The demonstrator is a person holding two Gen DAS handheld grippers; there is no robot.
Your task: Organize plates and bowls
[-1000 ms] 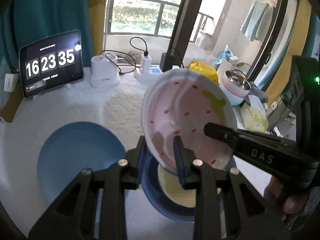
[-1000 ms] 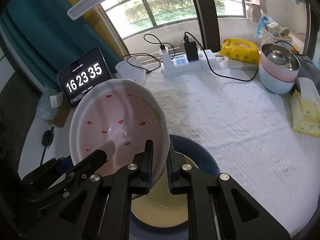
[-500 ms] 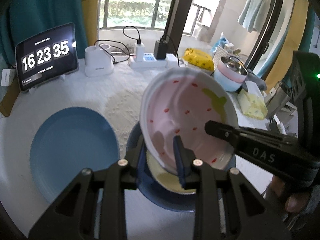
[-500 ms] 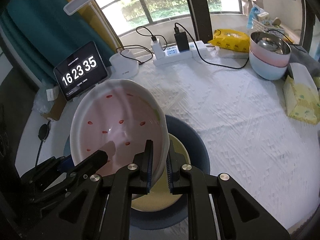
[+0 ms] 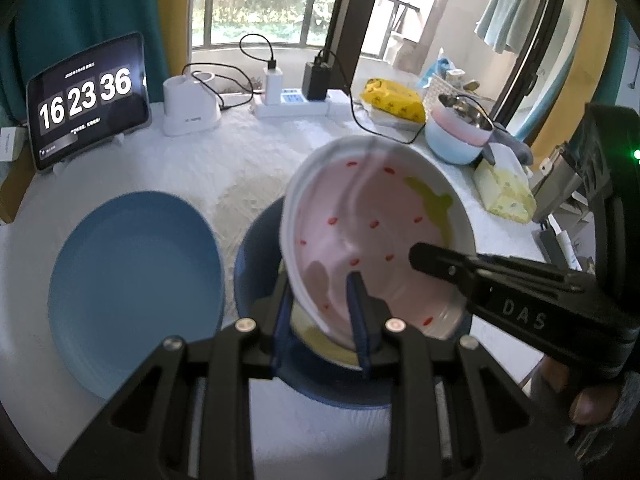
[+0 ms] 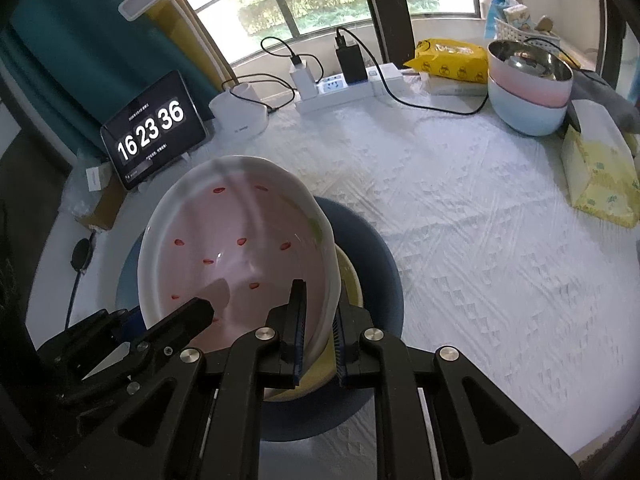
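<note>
A white strawberry-pattern bowl (image 5: 376, 232), pink inside with red dots, hangs tilted above a dark blue plate (image 5: 256, 264) that carries a smaller yellow plate (image 5: 320, 344). My left gripper (image 5: 320, 320) is shut on the bowl's near rim. My right gripper (image 6: 318, 328) is shut on the bowl's (image 6: 236, 248) opposite rim, and it shows in the left wrist view (image 5: 440, 260) too. A light blue plate (image 5: 132, 280) lies flat to the left. The dark blue plate (image 6: 372, 264) and yellow plate (image 6: 350, 280) lie under the bowl.
A tablet clock (image 6: 152, 136) stands at the back left by a white holder (image 6: 240, 114). A power strip (image 6: 340, 88) with cables, a yellow wipes pack (image 6: 448, 60), stacked bowls (image 6: 528, 88) and a tissue pack (image 6: 600, 172) sit along the back and right.
Both grippers have lifted the strawberry bowl higher above the table, keeping hold of it. The table things look farther away and more of the dark blue plate shows.
</note>
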